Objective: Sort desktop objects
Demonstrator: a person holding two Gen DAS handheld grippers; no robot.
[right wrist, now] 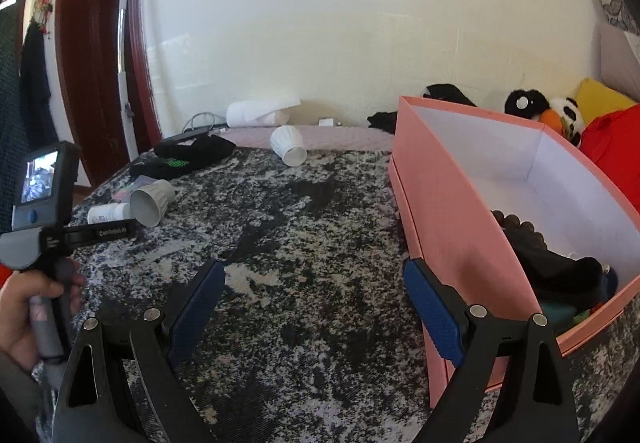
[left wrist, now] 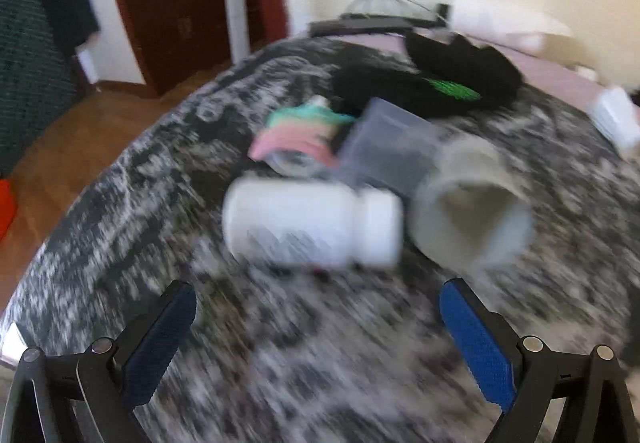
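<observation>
While both jaws gape empty, pink box (right wrist: 460, 203) holding dark items (right wrist: 560, 267), paper cup (right wrist: 150, 203) lying empty

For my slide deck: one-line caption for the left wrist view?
Open left tongs approach a lying white bottle beside a tipped paper cup.

We see a black-and-white mottled cover (right wrist: 304, 243) carrying everything. At far left lie a white bottle (left wrist: 312, 223) on its side, a tipped paper cup (left wrist: 472, 219), a clear box (left wrist: 388, 147) and black cloth (left wrist: 432, 83). Another tipped cup (right wrist: 289, 145) lies far off; a pink box (right wrist: 448, 211) stands right.
</observation>
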